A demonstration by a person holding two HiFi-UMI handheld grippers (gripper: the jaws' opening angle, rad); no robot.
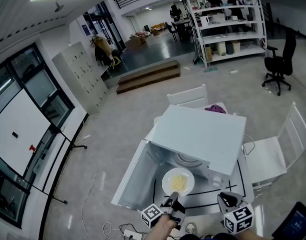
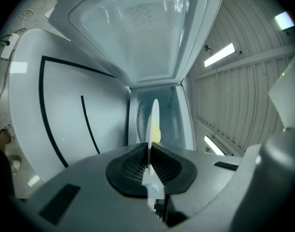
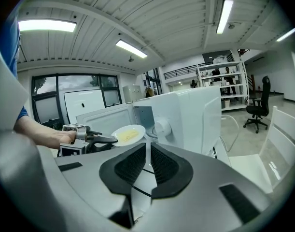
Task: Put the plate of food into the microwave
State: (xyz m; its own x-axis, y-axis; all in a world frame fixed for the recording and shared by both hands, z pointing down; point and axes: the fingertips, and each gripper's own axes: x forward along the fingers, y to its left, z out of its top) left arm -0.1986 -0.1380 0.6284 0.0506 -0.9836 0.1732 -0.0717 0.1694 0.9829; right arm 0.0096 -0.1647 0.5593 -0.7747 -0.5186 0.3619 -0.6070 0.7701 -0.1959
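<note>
Left claw [image 1: 175, 196]: clenched on the near rim of the plate [image 1: 178, 181]; in its own view [image 2: 148, 151] the plate [image 2: 153, 122] stands edge-on between the pads.
Right claw [image 3: 148, 161]: jaws narrowly apart, nothing between them; held low at the right table edge [image 1: 228, 200].
Plate: white, round, carrying yellow food [image 1: 178, 182]; held level off the table [image 1: 244, 176], just before the open mouth of the microwave [image 1: 203, 134].
Microwave: white, on the table, door [image 1: 135, 176] swung wide to the left; turntable [image 1: 187, 159] visible inside.
Table: white, marked with black lines.
Chairs: two, white, one behind [image 1: 188, 96], one at right [image 1: 273, 156].
</note>
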